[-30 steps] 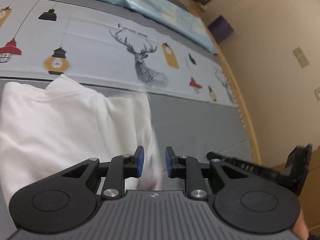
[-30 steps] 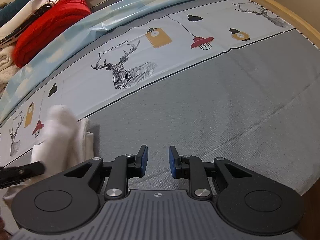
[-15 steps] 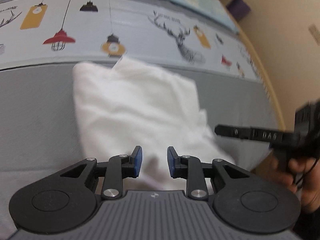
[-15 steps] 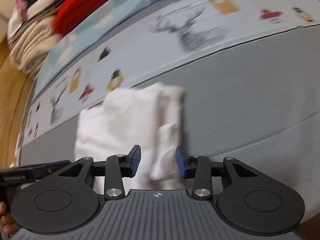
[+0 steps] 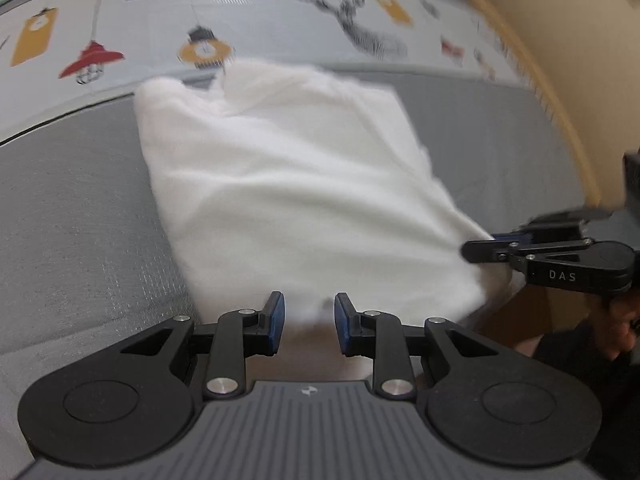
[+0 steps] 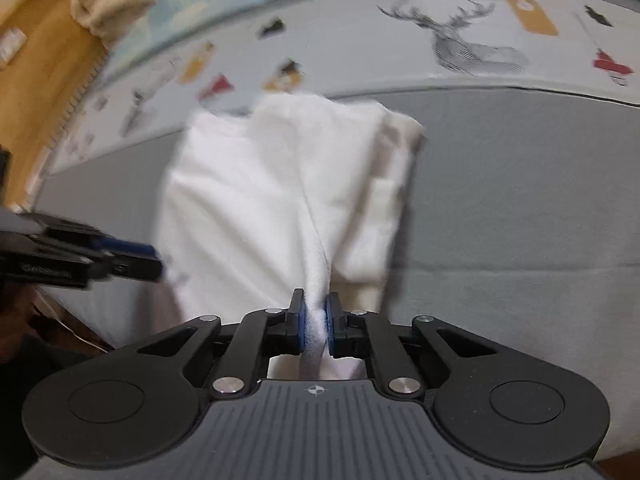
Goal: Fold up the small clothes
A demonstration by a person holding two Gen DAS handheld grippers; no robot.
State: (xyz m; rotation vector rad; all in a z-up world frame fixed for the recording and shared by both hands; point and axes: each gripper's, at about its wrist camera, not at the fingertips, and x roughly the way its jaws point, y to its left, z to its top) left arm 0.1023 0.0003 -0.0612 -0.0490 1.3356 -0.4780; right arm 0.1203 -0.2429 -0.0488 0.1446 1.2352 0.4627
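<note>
A white garment lies partly folded on the grey bed cover, its near edge at the bed's front edge. My left gripper is open, its jaws at the garment's near edge with cloth between them. My right gripper is shut on a bunched near edge of the white garment. The right gripper shows in the left wrist view at the garment's right corner. The left gripper shows in the right wrist view at the garment's left side.
A printed sheet with deer and lanterns runs along the far side of the bed. Piled clothes sit at the far left in the right wrist view. A wooden bed rail and a beige wall are on the right.
Both grippers moved in to the garment's near edge. The right gripper closed on the cloth. The left gripper stayed open.
</note>
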